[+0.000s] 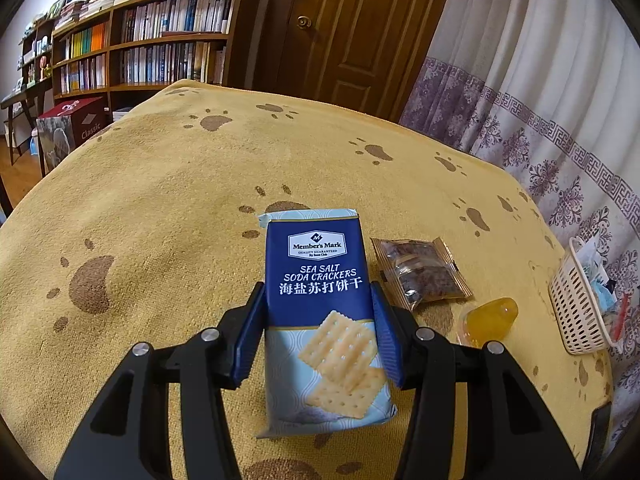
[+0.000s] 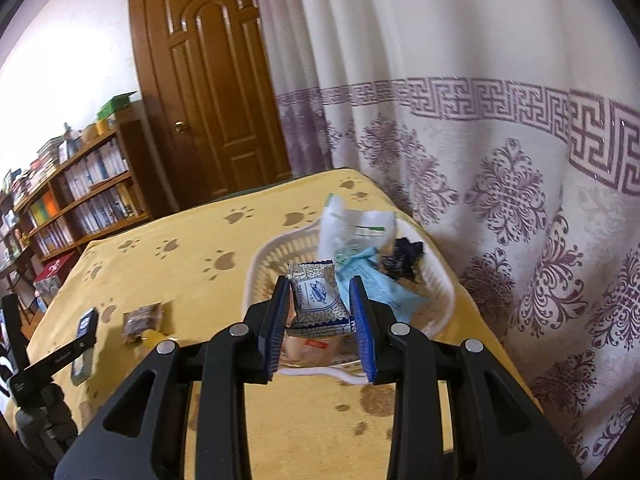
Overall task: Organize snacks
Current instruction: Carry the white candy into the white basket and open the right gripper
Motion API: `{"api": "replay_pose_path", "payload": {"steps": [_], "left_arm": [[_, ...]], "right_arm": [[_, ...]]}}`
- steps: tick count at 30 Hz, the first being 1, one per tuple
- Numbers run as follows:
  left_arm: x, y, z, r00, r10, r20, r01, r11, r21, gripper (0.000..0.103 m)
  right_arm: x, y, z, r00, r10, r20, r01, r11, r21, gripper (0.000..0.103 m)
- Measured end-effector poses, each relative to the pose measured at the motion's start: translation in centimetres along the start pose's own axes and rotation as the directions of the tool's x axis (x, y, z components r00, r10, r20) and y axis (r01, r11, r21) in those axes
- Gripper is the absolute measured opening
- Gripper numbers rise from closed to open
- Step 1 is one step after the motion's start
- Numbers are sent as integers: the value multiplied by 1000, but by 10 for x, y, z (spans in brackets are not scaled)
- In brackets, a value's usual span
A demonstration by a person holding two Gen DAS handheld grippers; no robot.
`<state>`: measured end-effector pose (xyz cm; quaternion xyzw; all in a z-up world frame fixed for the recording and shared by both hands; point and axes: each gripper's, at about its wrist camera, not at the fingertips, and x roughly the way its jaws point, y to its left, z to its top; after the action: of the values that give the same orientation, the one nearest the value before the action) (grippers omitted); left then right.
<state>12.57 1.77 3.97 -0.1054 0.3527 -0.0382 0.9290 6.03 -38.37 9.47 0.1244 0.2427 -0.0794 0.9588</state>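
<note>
Basket [image 2: 440,292]: white, perforated, at the worktop's [image 1: 160,220] right edge beside the curtain [image 2: 480,160]. Already holds several wrappers: a white packet, a pale blue one, a dark crumpled one and an orange-labelled piece low at 6 o'clock inside. Part of the sorting looks done.

Right gripper [image 2: 320,292]: your jaws stand at a medium gap over the basket, closed on a small blue-and-white patterned snack [image 2: 318,300]. It hangs above the basket's contents; judged as the drop step, not yet released.

Left gripper [image 1: 320,304]: your jaws press both long sides of the cracker pack [image 1: 320,300], blue, marked sea salt soda crackers. Whether it is lifted or resting on the cloth cannot be told. The basket lies at its 3 o'clock, well apart.

Still loose on the worktop, by the left view:
- brown clear-windowed packet [image 1: 420,272], just beside the cracker pack at 2 o'clock;
- yellow jelly cup [image 1: 490,316], near the packet, between it and the basket.

Remaining, as judged: release the patterned snack, carry the cracker pack over, then collect the packet and the jelly cup. Roughly half done.
</note>
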Motion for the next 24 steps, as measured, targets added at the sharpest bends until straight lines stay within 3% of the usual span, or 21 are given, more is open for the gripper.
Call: {"api": "replay_pose_path", "payload": {"steps": [5, 7, 8, 24], "left_arm": [[0, -1, 0, 1000, -2, 0, 2, 1000, 3, 51], [0, -1, 0, 1000, -1, 1, 1, 1000, 3, 51], [0, -1, 0, 1000, -1, 1, 1, 1000, 3, 51], [-1, -6, -1, 1000, 3, 5, -3, 1000, 25, 51]], "right_arm": [[16, -12, -5, 999, -14, -32, 15, 1000, 24, 33], [18, -15, -6, 999, -18, -34, 19, 999, 46, 48], [18, -16, -7, 999, -19, -32, 21, 998, 56, 50], [-7, -30, -18, 999, -42, 7, 41, 993, 115, 51]]}}
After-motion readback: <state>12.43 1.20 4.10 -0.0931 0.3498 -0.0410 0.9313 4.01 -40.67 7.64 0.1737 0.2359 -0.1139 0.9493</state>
